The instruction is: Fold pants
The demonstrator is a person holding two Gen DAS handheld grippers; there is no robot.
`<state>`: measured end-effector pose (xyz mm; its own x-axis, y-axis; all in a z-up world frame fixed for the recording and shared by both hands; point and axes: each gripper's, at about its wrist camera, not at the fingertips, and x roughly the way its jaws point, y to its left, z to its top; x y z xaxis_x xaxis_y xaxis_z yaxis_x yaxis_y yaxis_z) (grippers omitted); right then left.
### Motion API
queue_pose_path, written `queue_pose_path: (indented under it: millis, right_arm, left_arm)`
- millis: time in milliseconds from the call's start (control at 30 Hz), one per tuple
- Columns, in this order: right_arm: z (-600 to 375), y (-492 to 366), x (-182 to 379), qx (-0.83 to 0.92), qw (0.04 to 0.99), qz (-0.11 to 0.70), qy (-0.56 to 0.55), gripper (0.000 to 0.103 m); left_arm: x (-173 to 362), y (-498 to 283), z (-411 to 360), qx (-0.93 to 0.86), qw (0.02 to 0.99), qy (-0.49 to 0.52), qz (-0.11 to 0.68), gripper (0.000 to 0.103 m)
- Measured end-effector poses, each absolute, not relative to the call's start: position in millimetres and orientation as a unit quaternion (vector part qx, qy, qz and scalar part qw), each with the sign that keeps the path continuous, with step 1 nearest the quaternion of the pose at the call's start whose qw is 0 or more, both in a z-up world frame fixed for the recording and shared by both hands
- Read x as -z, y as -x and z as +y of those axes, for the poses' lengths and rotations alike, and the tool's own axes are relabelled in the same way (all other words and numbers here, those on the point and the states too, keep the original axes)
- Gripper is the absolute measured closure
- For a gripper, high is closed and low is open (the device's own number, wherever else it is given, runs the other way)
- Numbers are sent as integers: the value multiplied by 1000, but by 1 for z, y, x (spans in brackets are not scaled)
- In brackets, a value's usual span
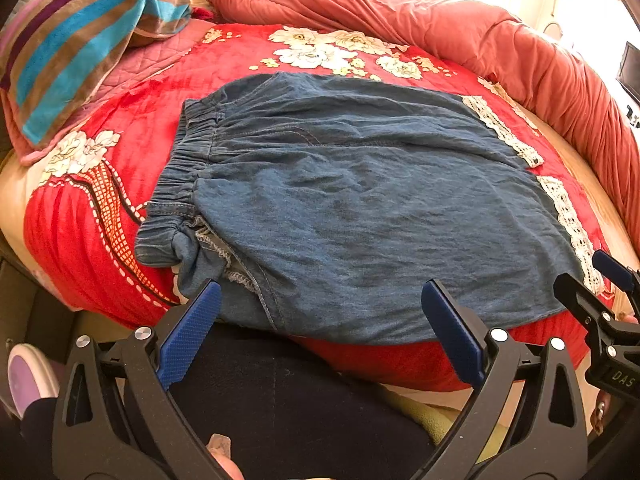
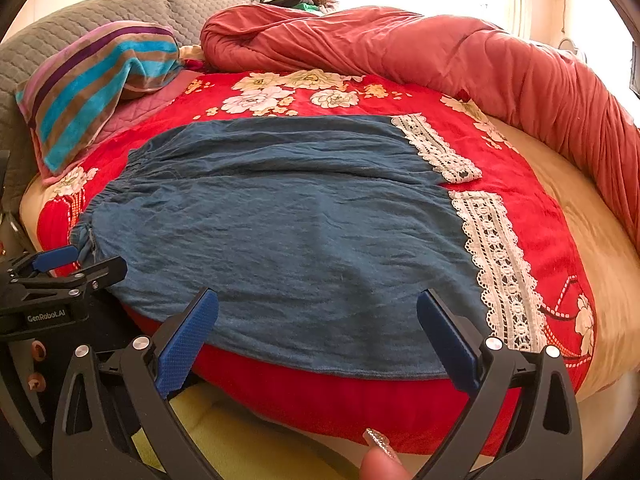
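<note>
the pants [image 1: 360, 200] lie spread flat on a red flowered blanket [image 1: 100, 240] on the bed, a short blue denim pair with the gathered elastic waistband [image 1: 180, 172] to the left and the two leg ends to the right. each leg end has a band of white lace trim [image 2: 496, 272], and there is a small gap of red between the two bands. at the near left corner the waistband is bunched and a bit of the inside seam shows. the near edge of the pants hangs close to the blanket's front edge.

the left gripper [image 1: 320, 332] hovers just off that near edge, over the waist half, its blue pads spread wide with nothing between them. the right gripper [image 2: 318, 336] hovers beside it over the leg half, jaws also wide apart and holding nothing. each one shows at the edge of the other's view. a fingertip with a glittery nail [image 2: 380, 444] pokes up at the bottom of the right wrist view.

behind the pants, a striped pillow [image 2: 96, 88] in blue, brown and purple sits at the back left, against a grey quilted headboard [image 2: 120, 12]. a rolled-up salmon quilt [image 2: 400, 52] curves along the back and right side of the bed. a bare tan sheet [image 2: 580, 220] shows on the right.
</note>
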<state>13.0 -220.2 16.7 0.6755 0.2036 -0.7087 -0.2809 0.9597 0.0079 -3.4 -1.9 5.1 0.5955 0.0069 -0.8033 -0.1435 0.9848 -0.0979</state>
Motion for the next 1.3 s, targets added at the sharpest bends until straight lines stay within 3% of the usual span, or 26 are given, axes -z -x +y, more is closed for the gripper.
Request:
queue_pose_path:
  millis: [533,1300]
  right_arm:
    - [-198,-41,-25,-147,912,374,85,4]
    - [-117,-168,-37,-228,888,383,111,4]
  left_arm:
    - [-9,-18,26,-79,883,88,455,9]
    - [-14,-108,127,-162,859,111,472,9]
